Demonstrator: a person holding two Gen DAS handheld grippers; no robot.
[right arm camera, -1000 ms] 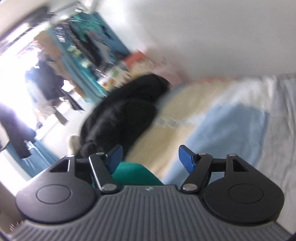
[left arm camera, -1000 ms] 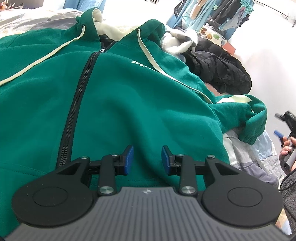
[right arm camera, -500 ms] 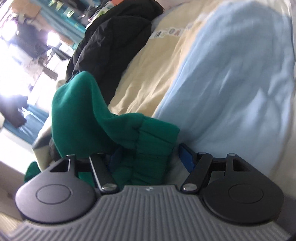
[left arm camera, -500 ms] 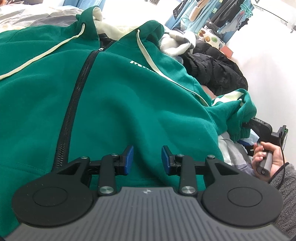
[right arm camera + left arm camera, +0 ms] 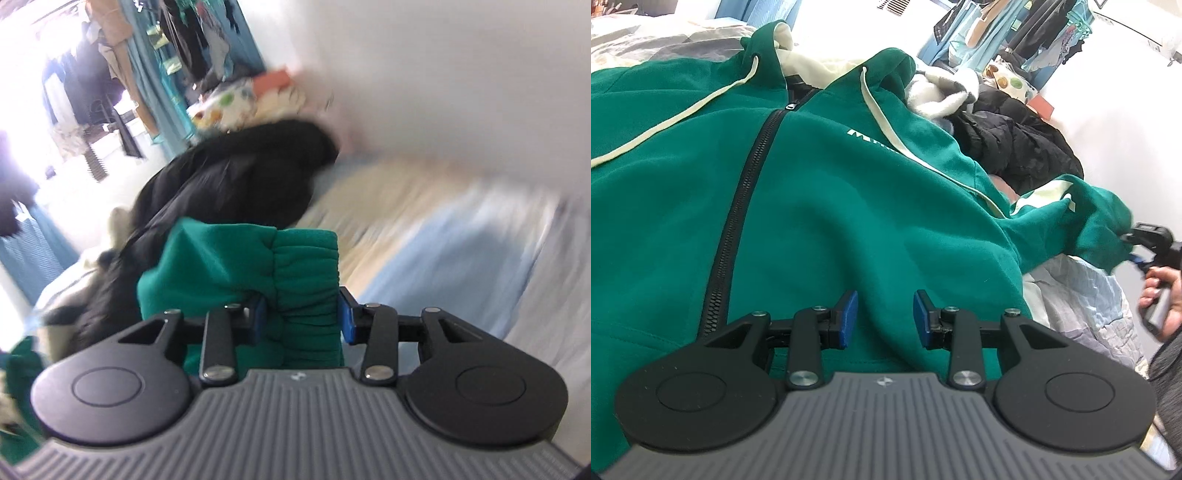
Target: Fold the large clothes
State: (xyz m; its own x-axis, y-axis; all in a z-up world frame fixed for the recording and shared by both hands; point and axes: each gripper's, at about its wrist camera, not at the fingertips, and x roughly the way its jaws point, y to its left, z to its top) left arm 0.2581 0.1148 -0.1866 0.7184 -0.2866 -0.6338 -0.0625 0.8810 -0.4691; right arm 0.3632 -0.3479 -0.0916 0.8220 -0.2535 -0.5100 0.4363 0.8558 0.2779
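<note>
- We find a green zip-up hoodie [image 5: 812,206] lying front-up on the bed [image 5: 1086,295], its black zipper [image 5: 738,206] closed along the chest and its hood toward the far end.
- Two cream drawcords [image 5: 665,125] trail from the hood across the hoodie's chest; white lettering [image 5: 871,142] sits just beside the zipper, partly hidden by a fold.
- The left tongs [image 5: 885,314] hover low over the hoodie's lower front, beside the zipper. Their blue pads stand apart with only flat fabric seen between them; we record them as released, holding nothing.
- The right tongs [image 5: 302,314] are clenched on the hoodie's ribbed cuff [image 5: 306,280]; the cuff fills the gap between both pads in the right wrist view.
- In the left wrist view, the same sleeve [image 5: 1082,225] is lifted off the bed at the hoodie's side, its end meeting the right tongs, gripped by the person's hand [image 5: 1160,295].
- A black padded jacket [image 5: 1015,144] lies on the bed beyond the hoodie's shoulder, with a white fleecy garment [image 5: 942,92] just beside the hood.
- Bed linen beside the hoodie shows pale blue and cream panels [image 5: 461,258]; the right wrist view is motion-blurred here.
- Hanging clothes [image 5: 1015,29] stand well beyond the hoodie.
</note>
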